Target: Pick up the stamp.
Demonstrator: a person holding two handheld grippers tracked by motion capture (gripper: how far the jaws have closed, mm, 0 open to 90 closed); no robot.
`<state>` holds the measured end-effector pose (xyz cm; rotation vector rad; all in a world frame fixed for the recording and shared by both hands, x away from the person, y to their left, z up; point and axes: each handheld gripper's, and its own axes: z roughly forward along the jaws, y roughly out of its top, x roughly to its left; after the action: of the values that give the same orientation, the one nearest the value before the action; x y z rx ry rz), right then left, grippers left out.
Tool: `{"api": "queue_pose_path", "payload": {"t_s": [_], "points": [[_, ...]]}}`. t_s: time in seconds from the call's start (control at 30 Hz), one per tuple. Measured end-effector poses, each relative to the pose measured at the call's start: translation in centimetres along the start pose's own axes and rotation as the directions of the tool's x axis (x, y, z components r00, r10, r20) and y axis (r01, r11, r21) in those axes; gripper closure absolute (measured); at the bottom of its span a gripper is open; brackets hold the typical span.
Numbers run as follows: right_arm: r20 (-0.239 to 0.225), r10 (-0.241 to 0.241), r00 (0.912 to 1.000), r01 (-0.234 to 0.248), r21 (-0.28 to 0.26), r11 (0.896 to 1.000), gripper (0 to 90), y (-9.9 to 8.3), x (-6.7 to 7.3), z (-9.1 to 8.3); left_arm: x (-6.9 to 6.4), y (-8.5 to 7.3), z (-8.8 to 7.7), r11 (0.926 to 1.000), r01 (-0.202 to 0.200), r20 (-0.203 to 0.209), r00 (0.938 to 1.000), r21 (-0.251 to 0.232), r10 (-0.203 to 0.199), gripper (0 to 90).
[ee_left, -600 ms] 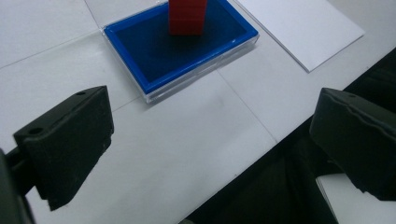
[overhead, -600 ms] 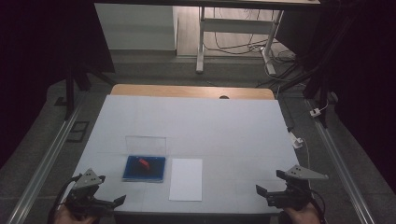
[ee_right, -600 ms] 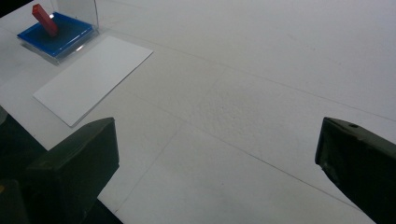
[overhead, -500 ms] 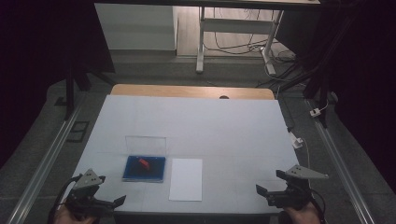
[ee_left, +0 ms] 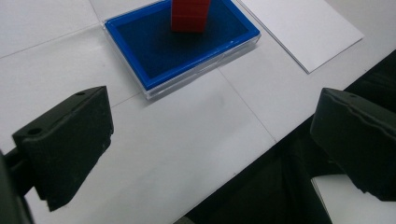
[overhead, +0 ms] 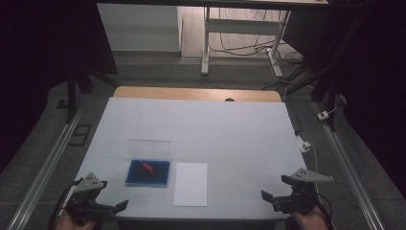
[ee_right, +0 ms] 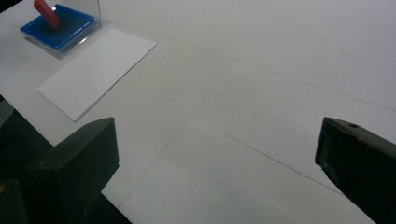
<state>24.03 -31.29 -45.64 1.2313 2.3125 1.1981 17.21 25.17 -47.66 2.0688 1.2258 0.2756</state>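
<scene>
A blue tray (overhead: 148, 174) with a clear lid standing open behind it lies near the table's front left. A small red block (overhead: 147, 167) stands inside it, seen close in the left gripper view as the red block (ee_left: 189, 15) on the blue tray (ee_left: 159, 51). A white sheet (overhead: 191, 184) lies flat to its right. My left gripper (overhead: 103, 203) hovers at the front-left corner, open and empty. My right gripper (overhead: 275, 199) is at the front right, open, nothing between its jaws. In the right gripper view the blue tray (ee_right: 74, 30) and white sheet (ee_right: 95, 70) sit far left.
The white table top (overhead: 206, 129) ends in a wooden strip (overhead: 196, 93) at the far edge. A white plug and cable (overhead: 304, 143) lie off the right edge. Metal rails run along both sides. A desk frame with cables (overhead: 239, 43) stands beyond.
</scene>
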Motion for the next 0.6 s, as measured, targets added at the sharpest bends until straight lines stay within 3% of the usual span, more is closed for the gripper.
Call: {"api": "queue_pose_path", "payload": {"t_s": [0.4, 0.6], "points": [[-0.003, 0.0, 1.0, 0.0, 0.013, 1.0, 0.0, 0.04, -0.04, 0.11, -0.21, 0.19, 0.14, 0.9998, -0.008, -0.018, 0.9998, 0.02, 0.009, 0.0], [-0.004, 0.002, 1.0, -0.001, 0.02, 1.0, 0.0, 0.06, -0.03, 0.17, -0.66, 0.83, 0.13, 0.9995, -0.029, -0.03, 0.9991, -0.014, 0.028, 0.0]]}}
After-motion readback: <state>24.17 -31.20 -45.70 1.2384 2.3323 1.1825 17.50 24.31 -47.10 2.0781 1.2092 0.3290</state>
